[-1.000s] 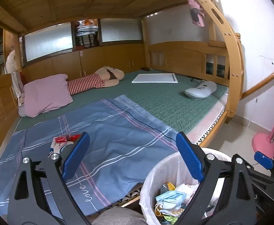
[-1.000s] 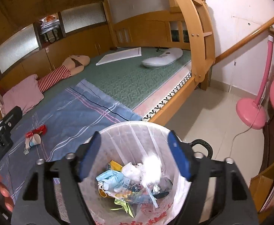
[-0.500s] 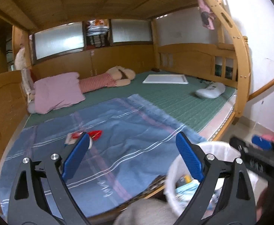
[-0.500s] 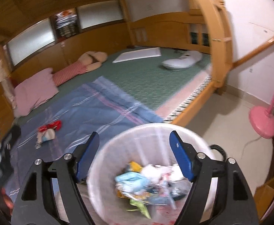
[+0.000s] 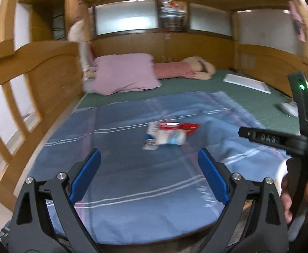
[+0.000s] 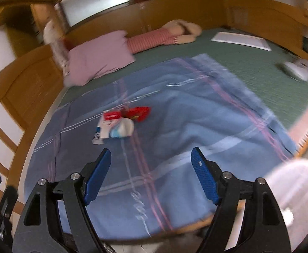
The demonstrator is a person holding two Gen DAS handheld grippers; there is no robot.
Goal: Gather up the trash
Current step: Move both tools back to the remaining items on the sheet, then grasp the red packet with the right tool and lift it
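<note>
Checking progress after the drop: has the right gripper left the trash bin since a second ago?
Yes. The right gripper swung off the bin, now at right, toward the wrappers on the blanket.

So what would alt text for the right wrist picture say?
Open gripper over a blue blanket on a bed, pointing at red and white wrappers. A pink pillow and striped doll lie behind; a white bin blurs at lower right.
</note>
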